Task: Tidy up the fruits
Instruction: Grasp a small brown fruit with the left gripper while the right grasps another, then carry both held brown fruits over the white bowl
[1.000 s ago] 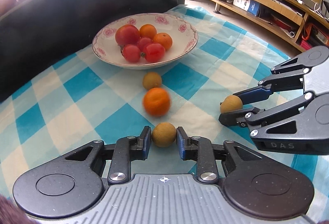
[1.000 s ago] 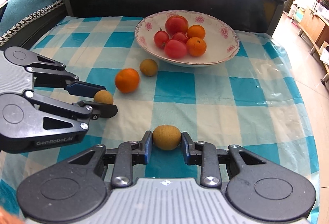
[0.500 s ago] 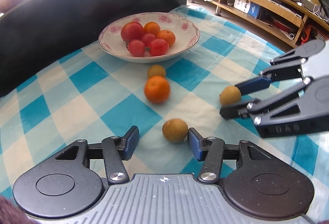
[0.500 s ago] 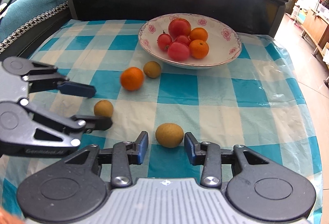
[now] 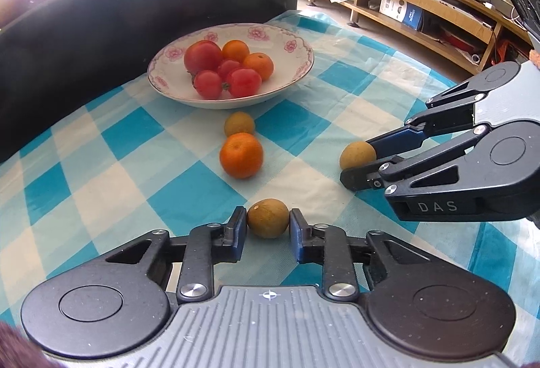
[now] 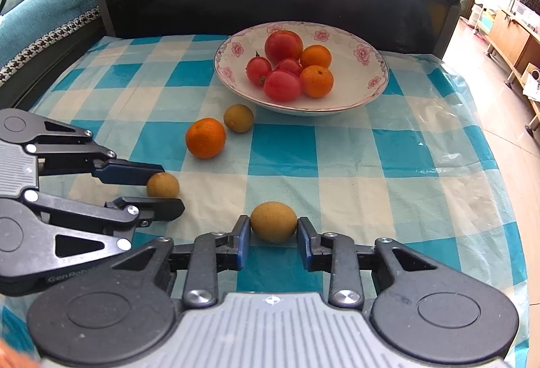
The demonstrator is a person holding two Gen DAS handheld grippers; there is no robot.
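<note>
Both tools close on brown fruits on the checked counter: left tool [image 5: 268, 223] pinching one [image 5: 268, 222], right tool [image 6: 273, 224] another [image 6: 273, 221]. Grasping appears underway; next, each needs lifting toward the bowl [image 6: 368, 91].

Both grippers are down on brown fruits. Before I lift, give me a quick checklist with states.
1. Left gripper fingers flank its brown fruit: ok.
2. Right gripper fingers flank its own brown fruit: ok.
3. Firm grip on either fruit: cannot tell; both still rest on the tablecloth.
4. Grippers apart from each other: ok.
5. Bowl has bare room at its right side: ok.
6. Path to bowl: not ok for the left; the orange and another brown fruit lie ahead.
</note>
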